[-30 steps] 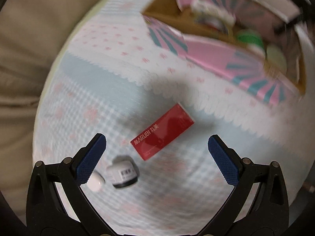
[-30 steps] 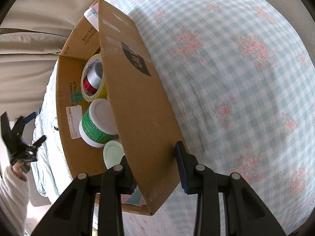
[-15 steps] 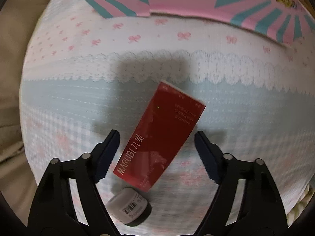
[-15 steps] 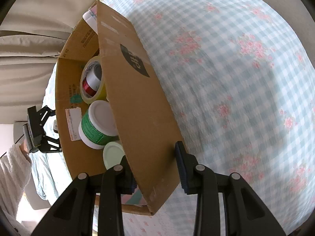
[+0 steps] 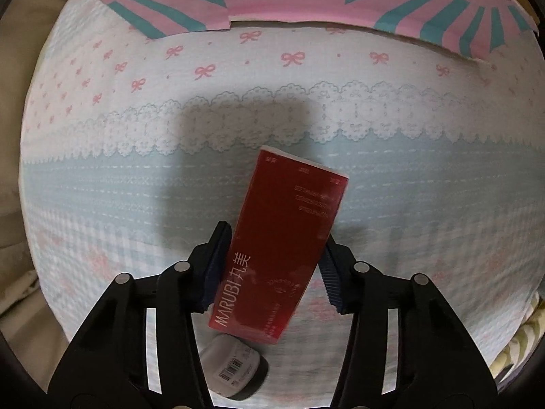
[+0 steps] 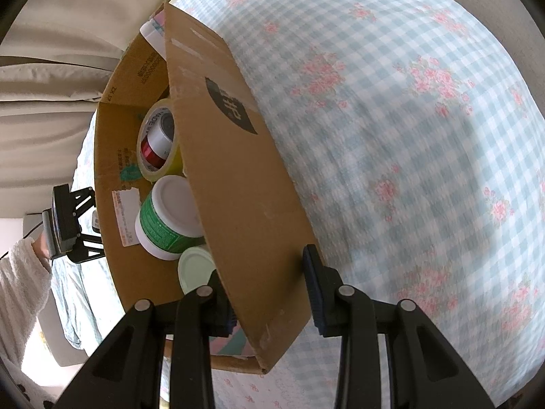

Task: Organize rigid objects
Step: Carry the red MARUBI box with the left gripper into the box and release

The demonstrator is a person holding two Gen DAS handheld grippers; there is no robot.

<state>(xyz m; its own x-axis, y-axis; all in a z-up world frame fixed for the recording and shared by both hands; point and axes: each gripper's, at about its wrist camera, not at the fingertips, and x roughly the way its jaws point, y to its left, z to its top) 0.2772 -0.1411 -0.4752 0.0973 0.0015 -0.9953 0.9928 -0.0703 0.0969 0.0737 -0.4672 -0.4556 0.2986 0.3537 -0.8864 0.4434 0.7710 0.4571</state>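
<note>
My left tool (image 5: 274, 266) has just been closing and now squeezes the red box (image 5: 284, 238), which lies on the bed cloth (image 5: 102, 177) beside a small jar (image 5: 235, 369). My right tool (image 6: 269, 293) pinches the cardboard box flap (image 6: 245, 184).

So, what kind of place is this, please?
Probably a bedroom at home: the work surface is a soft gingham bedspread with lace and bows, beside beige curtains, and household items fill a cardboard box.
</note>
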